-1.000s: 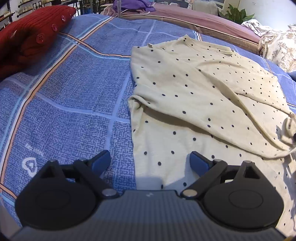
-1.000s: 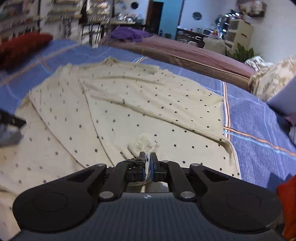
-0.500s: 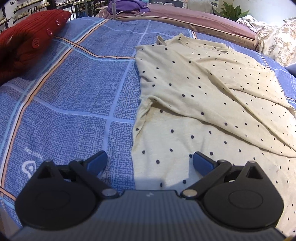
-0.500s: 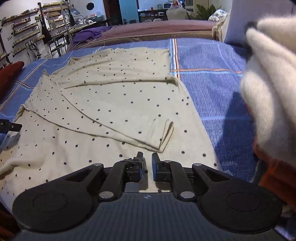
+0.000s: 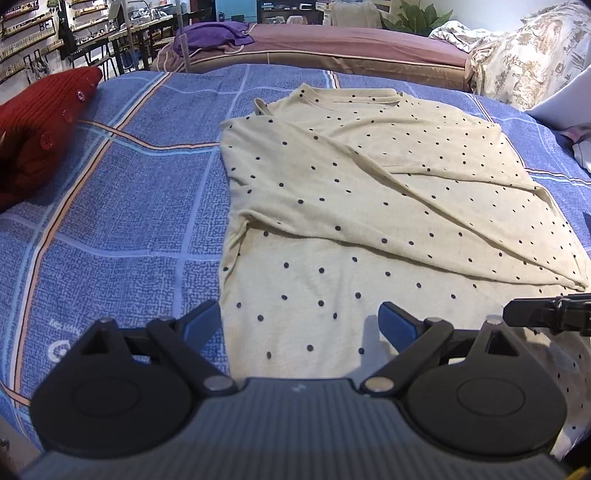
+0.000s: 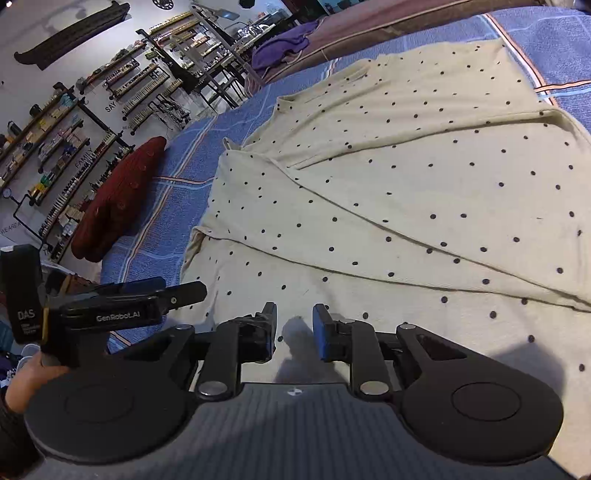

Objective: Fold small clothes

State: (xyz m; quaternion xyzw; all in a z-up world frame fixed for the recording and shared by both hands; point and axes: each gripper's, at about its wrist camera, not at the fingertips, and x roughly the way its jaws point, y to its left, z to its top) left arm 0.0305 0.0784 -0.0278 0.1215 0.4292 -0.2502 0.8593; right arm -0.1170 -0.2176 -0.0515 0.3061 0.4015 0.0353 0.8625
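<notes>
A cream shirt with dark dots [image 5: 369, 184] lies flat on the blue checked bedsheet [image 5: 129, 184], its sleeve folded across the body. My left gripper [image 5: 299, 315] hovers over the shirt's near left edge. Its jaws stand wide and are closing slightly, with nothing pinched between them. My right gripper [image 6: 295, 314] hangs above the shirt's [image 6: 406, 184] near part, its jaws opening with nothing between them. One of its fingers [image 5: 546, 317] shows at the right edge of the left wrist view. The left gripper's fingers [image 6: 177, 291] show at the left of the right wrist view.
A red knitted garment with buttons [image 5: 40, 136] lies at the sheet's left side. Beyond the bed are a purple cloth [image 5: 214, 33] on a brown mattress and floral bedding [image 5: 528, 55]. Shelves [image 6: 74, 110] line the wall. A hand [image 6: 26, 376] holds the left gripper.
The right gripper let go of the sleeve end, which now lies on the shirt. It then drew back, rolled and opened its jaws. The left gripper pulled back slightly.
</notes>
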